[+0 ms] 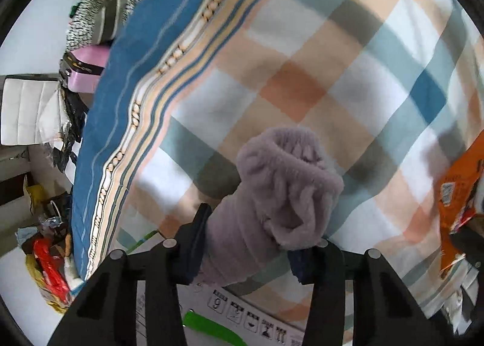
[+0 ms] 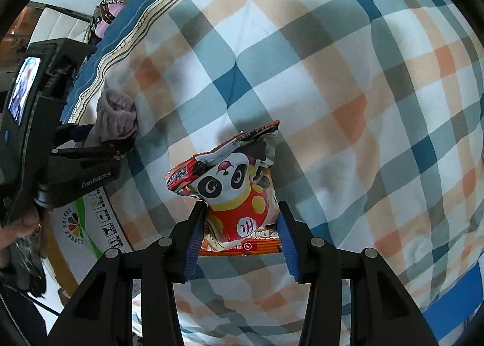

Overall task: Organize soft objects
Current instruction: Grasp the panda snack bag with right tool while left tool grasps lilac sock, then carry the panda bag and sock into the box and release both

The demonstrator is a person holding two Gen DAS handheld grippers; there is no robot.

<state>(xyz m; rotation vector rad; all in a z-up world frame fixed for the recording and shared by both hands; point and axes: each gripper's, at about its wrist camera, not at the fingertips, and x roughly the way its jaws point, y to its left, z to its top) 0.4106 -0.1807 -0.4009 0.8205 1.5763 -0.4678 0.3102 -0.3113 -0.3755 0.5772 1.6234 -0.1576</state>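
Observation:
My left gripper (image 1: pixel 251 243) is shut on a fuzzy lilac sock (image 1: pixel 281 188) and holds it above the plaid bedcover (image 1: pixel 302 58). The same sock (image 2: pixel 116 117) shows at the left of the right wrist view, in the left gripper (image 2: pixel 99 146). My right gripper (image 2: pixel 240 219) is shut on an orange snack bag with a panda (image 2: pixel 233 191), held above the plaid bedcover (image 2: pixel 332 73). The bag's edge (image 1: pixel 456 194) shows at the right of the left wrist view.
A white cardboard box with printed symbols (image 1: pixel 242 315) lies under the left gripper, also seen in the right wrist view (image 2: pixel 90 225). A pink case (image 1: pixel 87 70), a white chair (image 1: pixel 27 110) and floor clutter (image 1: pixel 48 258) lie beyond the bed's blue striped edge (image 1: pixel 127 79).

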